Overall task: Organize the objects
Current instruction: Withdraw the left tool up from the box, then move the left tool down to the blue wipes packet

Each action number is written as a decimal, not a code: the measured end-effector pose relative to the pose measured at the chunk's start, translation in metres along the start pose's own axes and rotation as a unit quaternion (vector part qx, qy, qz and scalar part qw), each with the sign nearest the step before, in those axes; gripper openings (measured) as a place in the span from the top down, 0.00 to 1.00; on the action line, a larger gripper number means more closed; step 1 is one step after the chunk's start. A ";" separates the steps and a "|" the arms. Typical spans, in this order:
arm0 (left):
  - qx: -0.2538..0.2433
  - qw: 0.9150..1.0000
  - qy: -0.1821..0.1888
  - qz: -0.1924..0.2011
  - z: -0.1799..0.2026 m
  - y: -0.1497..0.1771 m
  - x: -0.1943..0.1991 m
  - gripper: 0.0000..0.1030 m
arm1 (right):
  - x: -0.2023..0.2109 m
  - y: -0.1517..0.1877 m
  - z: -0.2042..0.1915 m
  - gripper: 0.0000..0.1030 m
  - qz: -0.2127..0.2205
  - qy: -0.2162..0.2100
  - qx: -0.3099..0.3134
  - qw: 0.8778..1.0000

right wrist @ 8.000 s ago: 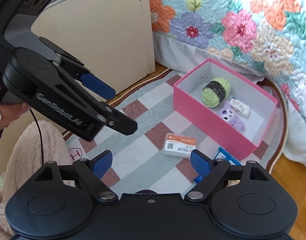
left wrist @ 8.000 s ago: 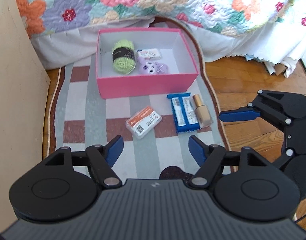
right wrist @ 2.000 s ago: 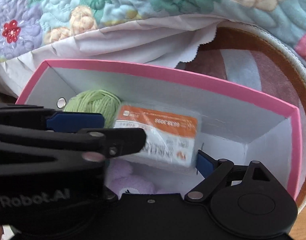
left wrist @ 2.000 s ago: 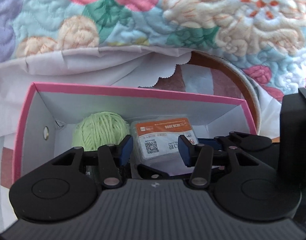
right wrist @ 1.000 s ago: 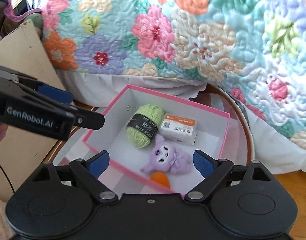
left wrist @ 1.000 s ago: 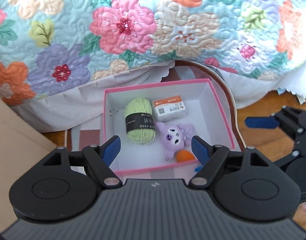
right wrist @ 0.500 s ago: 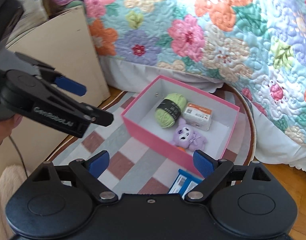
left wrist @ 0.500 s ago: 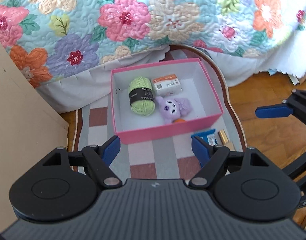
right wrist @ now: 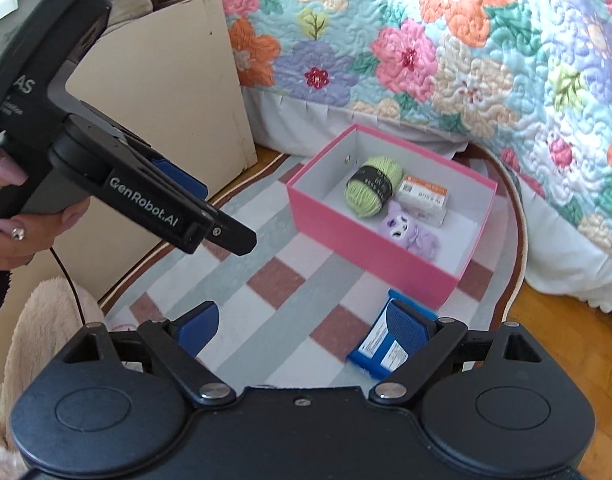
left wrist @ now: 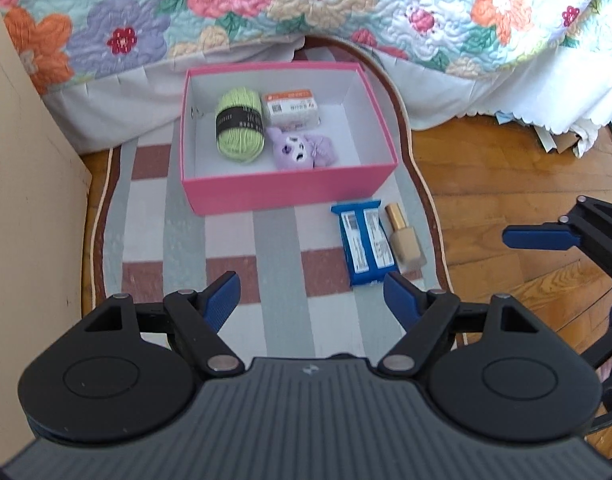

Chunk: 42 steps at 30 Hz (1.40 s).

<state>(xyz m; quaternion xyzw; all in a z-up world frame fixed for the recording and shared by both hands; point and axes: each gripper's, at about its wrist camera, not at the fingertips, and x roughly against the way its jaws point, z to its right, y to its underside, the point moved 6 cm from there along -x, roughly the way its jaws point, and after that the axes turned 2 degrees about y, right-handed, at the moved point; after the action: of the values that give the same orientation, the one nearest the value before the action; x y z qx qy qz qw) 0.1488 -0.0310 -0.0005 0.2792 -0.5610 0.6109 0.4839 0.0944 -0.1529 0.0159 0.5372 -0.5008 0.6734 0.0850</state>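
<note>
Both your tongs, left tongs (left wrist: pixel 311 293) and right tongs (right wrist: pixel 304 326), hang apart, empty. Blue packet (left wrist: pixel 365 241) lies lower right of the pink box (left wrist: pixel 290 194): light, crinkly, probably slippery; pinch across its short width.

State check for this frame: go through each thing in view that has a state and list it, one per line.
Pink cardboard box: open, no lid, upright on rug.
Green yarn ball: in box, banded.
Orange-and-white packet: in box, flat.
Purple plush toy: in box, lying.
Blue wrapped packet: on rug, outside box.
Gold-capped beige bottle: lying on rug, capped.
Left gripper: jaws open, empty.
Right gripper: jaws open, empty.
</note>
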 end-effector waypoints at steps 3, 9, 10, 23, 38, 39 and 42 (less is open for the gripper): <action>-0.002 1.000 0.001 -0.010 -0.001 0.009 -0.006 0.24 | -0.001 0.010 -0.002 0.10 -0.005 -0.002 -0.002 1.000; -0.006 1.000 0.007 -0.023 0.001 0.016 -0.019 0.24 | -0.008 0.021 -0.004 0.10 -0.014 -0.011 -0.011 1.000; -0.007 1.000 0.008 -0.025 0.002 0.016 -0.021 0.24 | -0.010 0.021 -0.004 0.10 -0.015 -0.012 -0.011 1.000; -0.039 0.999 0.033 0.013 0.010 0.013 -0.086 0.25 | -0.068 0.043 0.018 0.10 0.053 -0.017 -0.052 0.997; 0.010 0.994 0.104 0.034 0.013 0.015 -0.215 0.50 | -0.196 0.083 0.080 0.16 0.016 0.086 -0.098 0.991; 0.010 0.993 0.110 0.035 0.014 0.016 -0.219 0.53 | -0.200 0.085 0.081 0.19 0.015 0.086 -0.099 0.991; 0.010 0.992 0.119 0.038 0.012 0.018 -0.233 0.61 | -0.212 0.086 0.084 0.28 0.005 0.096 -0.110 0.989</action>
<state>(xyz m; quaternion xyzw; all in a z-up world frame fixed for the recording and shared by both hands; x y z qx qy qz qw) 0.2178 -0.1058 -0.2109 0.1881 -0.5034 0.6634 0.5206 0.1781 -0.1690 -0.2125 0.4550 -0.5639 0.6632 0.1874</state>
